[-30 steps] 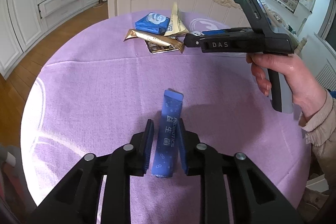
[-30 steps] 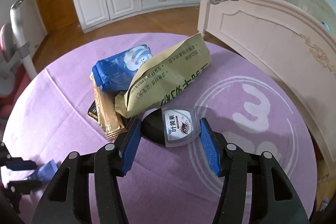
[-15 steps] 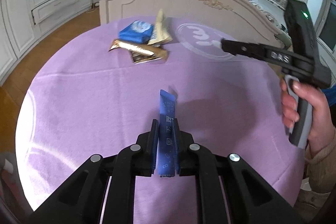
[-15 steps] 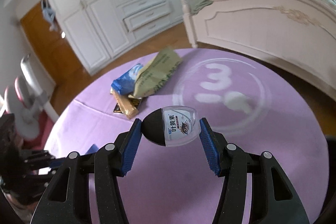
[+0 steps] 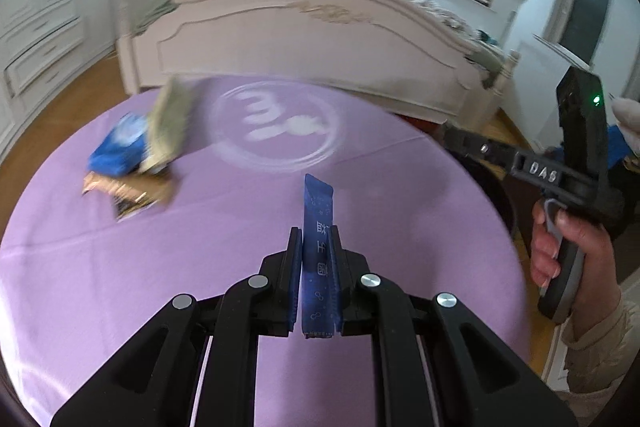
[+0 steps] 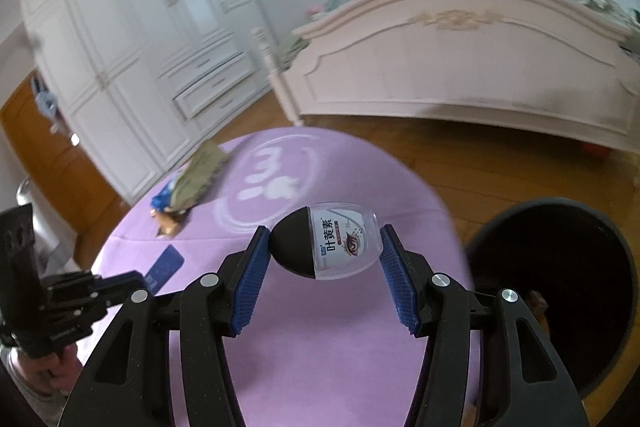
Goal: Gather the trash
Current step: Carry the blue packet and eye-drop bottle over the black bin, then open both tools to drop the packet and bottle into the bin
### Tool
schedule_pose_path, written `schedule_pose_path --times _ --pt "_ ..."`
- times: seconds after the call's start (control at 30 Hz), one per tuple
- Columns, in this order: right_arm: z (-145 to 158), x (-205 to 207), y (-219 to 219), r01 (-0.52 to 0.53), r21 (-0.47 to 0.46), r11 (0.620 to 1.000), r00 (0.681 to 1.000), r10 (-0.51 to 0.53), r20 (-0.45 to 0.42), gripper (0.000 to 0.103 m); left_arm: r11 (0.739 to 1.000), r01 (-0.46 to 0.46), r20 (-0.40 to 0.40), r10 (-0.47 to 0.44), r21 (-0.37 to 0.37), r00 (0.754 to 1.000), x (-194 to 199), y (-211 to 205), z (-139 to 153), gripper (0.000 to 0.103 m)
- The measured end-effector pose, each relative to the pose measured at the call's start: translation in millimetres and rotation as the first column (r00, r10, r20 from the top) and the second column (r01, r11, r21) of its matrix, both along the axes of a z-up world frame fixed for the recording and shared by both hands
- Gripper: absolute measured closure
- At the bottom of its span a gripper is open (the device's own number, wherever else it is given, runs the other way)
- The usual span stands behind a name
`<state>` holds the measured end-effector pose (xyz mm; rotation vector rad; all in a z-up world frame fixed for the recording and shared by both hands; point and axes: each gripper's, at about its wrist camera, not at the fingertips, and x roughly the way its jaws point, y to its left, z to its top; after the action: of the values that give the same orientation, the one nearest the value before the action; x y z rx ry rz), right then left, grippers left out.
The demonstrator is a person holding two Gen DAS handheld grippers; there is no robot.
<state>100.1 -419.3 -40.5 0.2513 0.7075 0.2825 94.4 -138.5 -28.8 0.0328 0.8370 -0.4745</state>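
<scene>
While the left hand-held gripper (image 5: pixel 316 259) clamps a long blue sachet (image 5: pixel 318 227) upright between its closed jaws, lifted off the purple tabletop (image 5: pixel 120 287), the right hand-held gripper (image 6: pixel 326 271) carries a small clear bottle with a black cap (image 6: pixel 326 245), held sideways between its blue pads (image 6: pixel 250 287). That bottle hangs near the tabletop's edge, just beside a dark round bin (image 6: pixel 560 287) standing on the wooden floor (image 6: pixel 480 163). From the left side I can see a hand (image 5: pixel 560 247) wrapped around the right gripper's handle. At the far side of the tabletop lies a small heap of rubbish: a blue packet (image 5: pixel 120 147), an olive-green pouch (image 5: pixel 168 123) leaning over it, and a gold wrapper (image 5: pixel 128 187) underneath. A cream bed (image 5: pixel 320 39) stands behind the tabletop, white wardrobes (image 6: pixel 132 67) along the wall.
</scene>
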Motion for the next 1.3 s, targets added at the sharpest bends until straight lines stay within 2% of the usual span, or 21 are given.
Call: schedule_pose_path --times 0.2,0.37,0.6,0.73,0.97,1.3 --pt "-9.0 -8.7 -46.9 0.087 0.020 0.996 0.996 -0.087 -0.010 0.047 0.995 0.100 0.026 -0.099 -0.023 0.995 15.3 -51.4 10.1 0.089" --pt "-21.4 -11.7 -81.6 0.167 0.035 0.985 0.986 -0.167 -0.020 0.047 0.978 0.197 0.032 -0.195 -0.065 0.980 35.5 -97.0 16.1 0.089" --pt "-49.2 -7.5 -130.4 0.267 0.040 0.963 0.962 -0.263 -0.071 0.047 0.950 0.291 0.004 -0.292 -0.112 0.956 63.3 -163.6 7.2 0.089" --pt "-63.2 -8.1 -152.6 0.305 0.046 0.951 0.949 -0.300 -0.094 0.047 0.939 0.325 -0.009 -0.328 -0.115 0.945 70.9 -191.8 -0.2 0.089" --pt "-86.3 -7.8 -175.9 0.343 0.051 0.938 0.933 -0.334 -0.133 0.047 0.923 0.371 -0.035 -0.376 -0.102 0.926 71.1 -224.2 -16.8 0.089" --pt "-108.5 -14.1 -189.7 0.371 0.066 0.926 0.919 -0.356 -0.170 0.047 0.915 0.394 -0.048 -0.399 -0.088 0.916 69.7 -247.5 -24.8 0.089"
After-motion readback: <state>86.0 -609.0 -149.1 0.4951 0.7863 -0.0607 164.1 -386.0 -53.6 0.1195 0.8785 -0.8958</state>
